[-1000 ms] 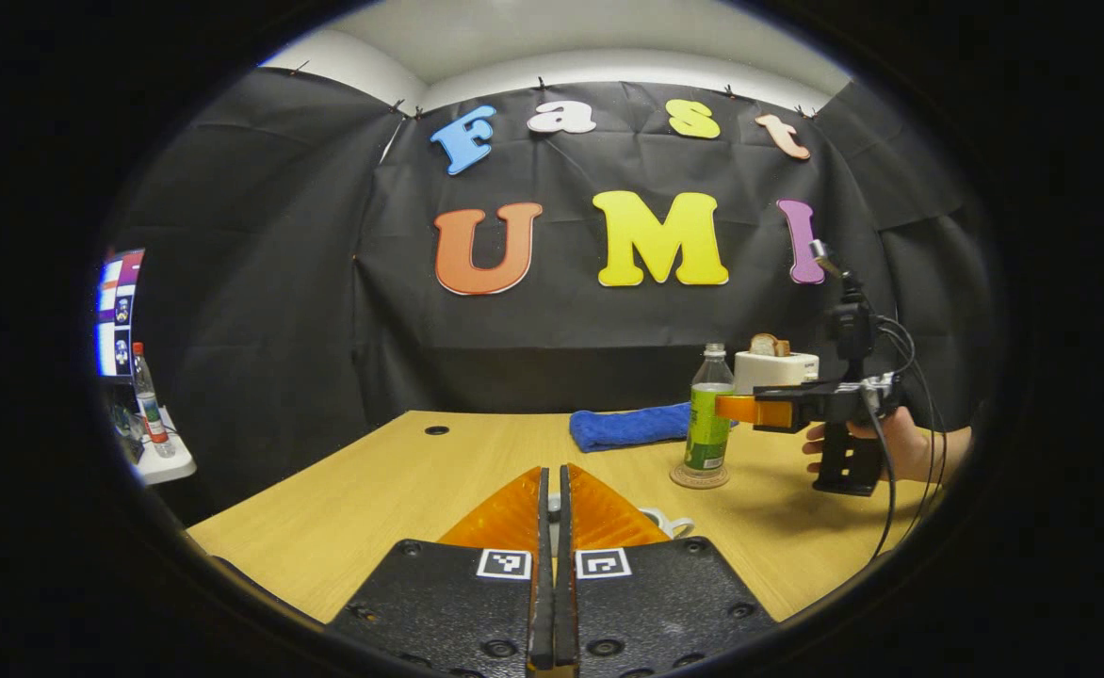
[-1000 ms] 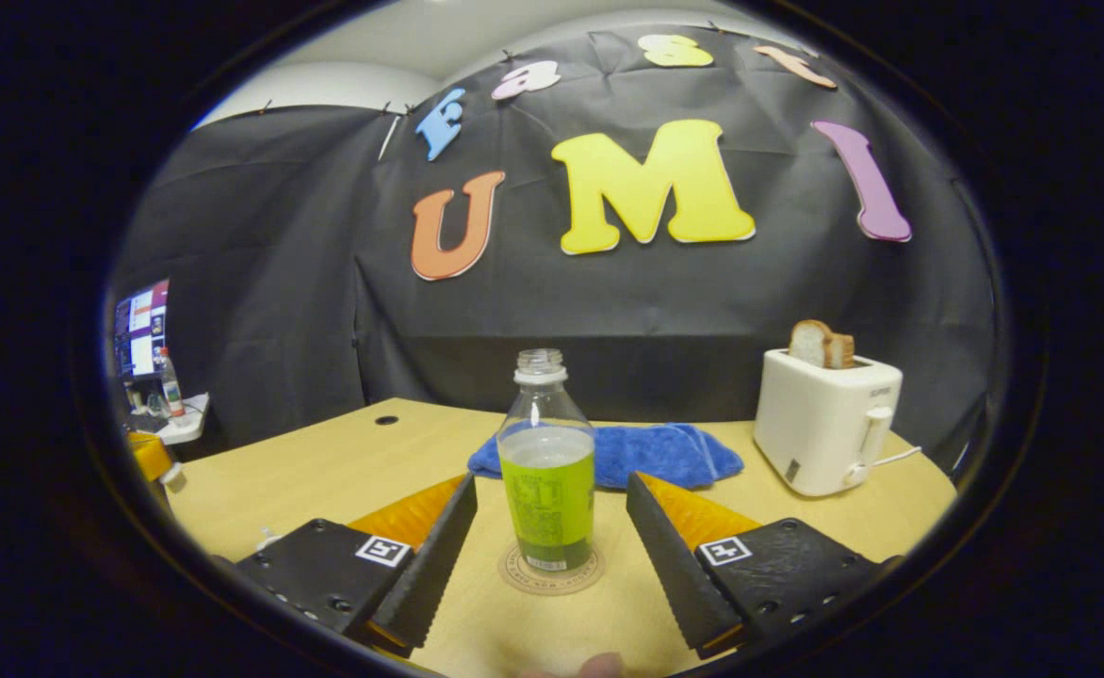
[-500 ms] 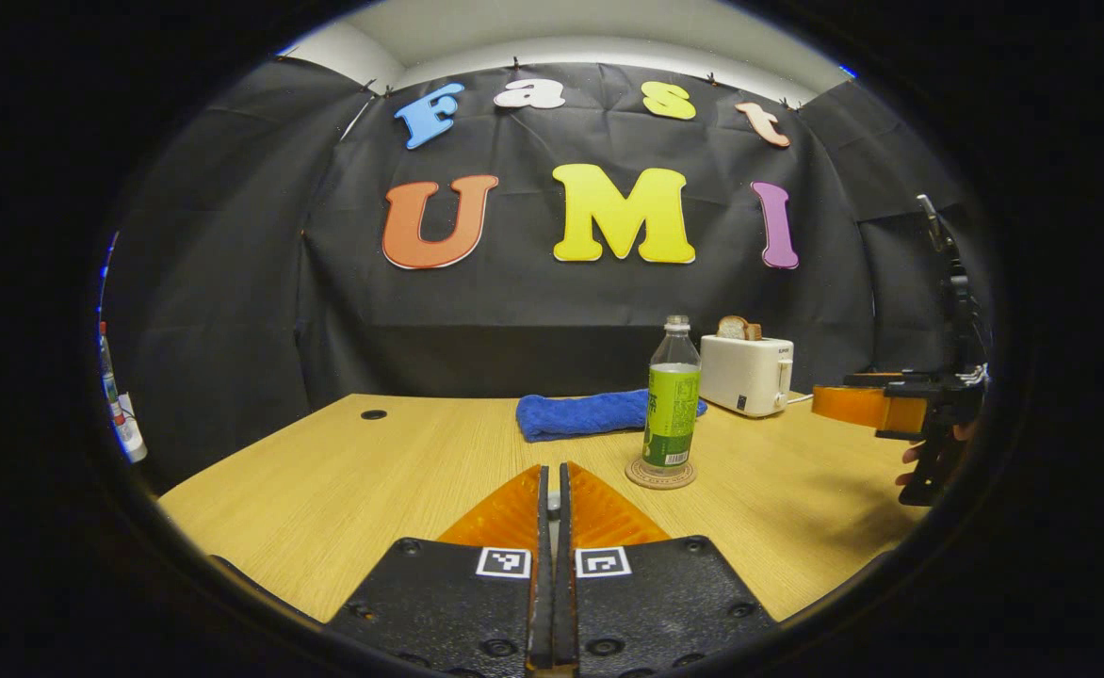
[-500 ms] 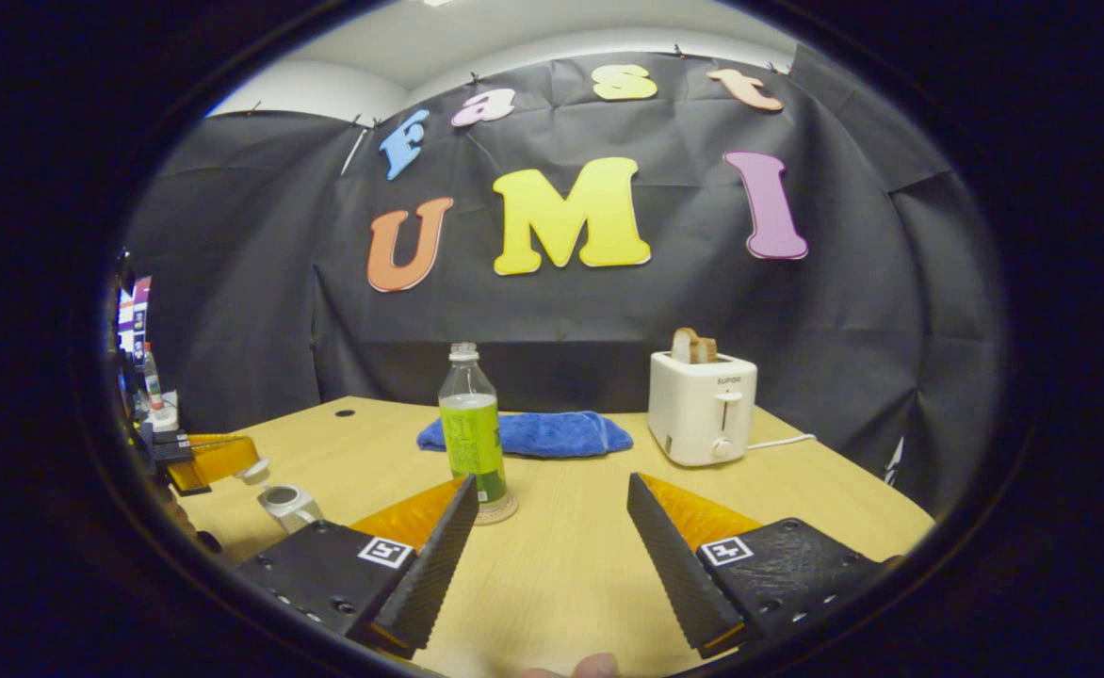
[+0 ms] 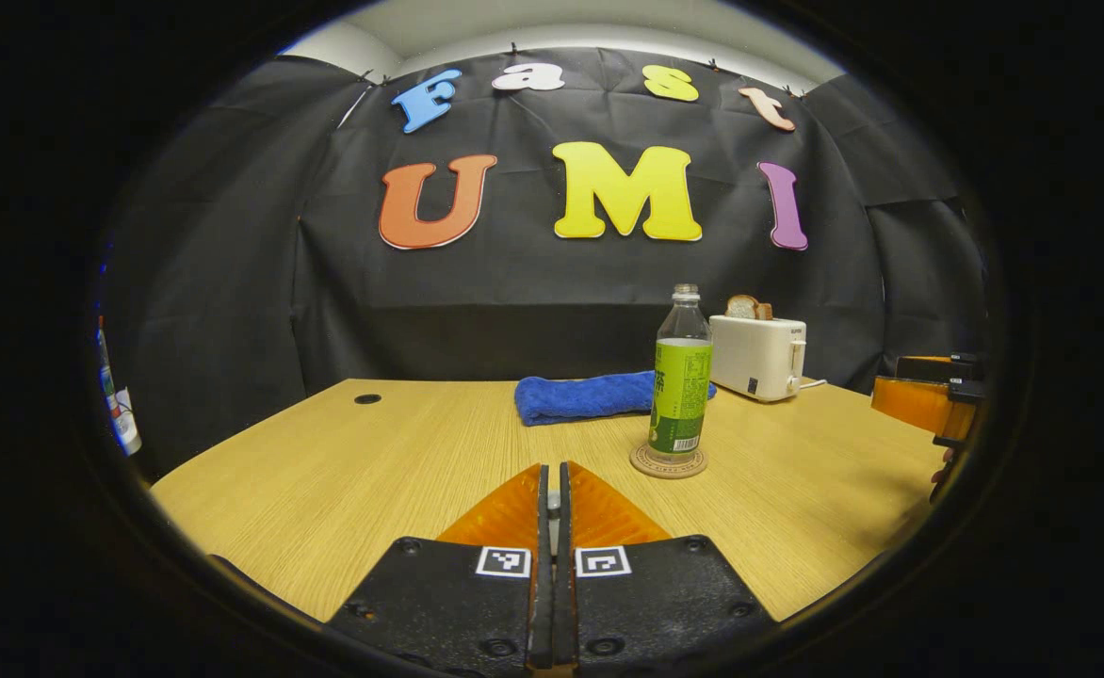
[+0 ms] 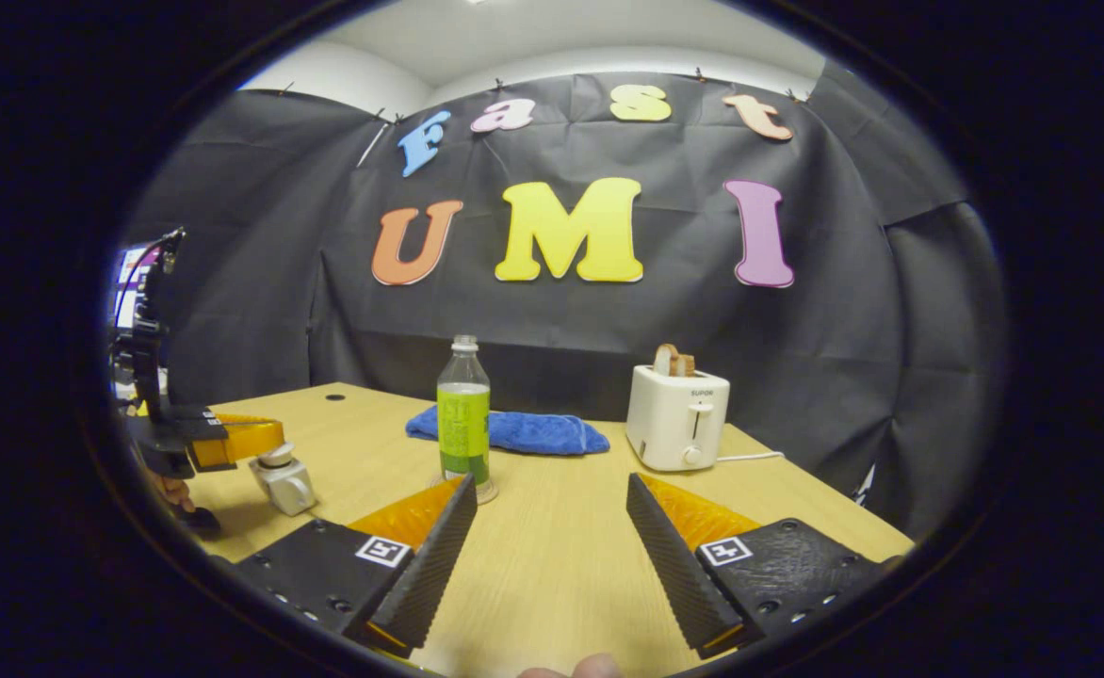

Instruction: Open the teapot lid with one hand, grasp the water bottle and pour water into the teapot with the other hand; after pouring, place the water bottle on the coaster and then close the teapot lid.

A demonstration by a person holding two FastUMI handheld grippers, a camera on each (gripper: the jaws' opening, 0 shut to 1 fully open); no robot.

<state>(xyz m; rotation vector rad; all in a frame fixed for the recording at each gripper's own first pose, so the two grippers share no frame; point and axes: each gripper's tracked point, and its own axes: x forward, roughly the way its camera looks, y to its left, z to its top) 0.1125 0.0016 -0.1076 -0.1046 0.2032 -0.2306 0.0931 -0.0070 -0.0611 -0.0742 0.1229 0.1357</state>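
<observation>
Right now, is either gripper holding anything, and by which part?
The left gripper's jaws look closed on the teapot lid, by its top knob, though the contact is small and partly hidden. The right gripper is open and holds nothing.

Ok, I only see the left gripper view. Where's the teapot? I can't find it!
Observer: Right under your tongs. The right gripper view shows the teapot on the table, with your tongs at its lid knob.
Operator: Is the other one holding the bottle?
Observer: No. The right tongs are wide open, and the water bottle stands farther off on its coaster.
</observation>
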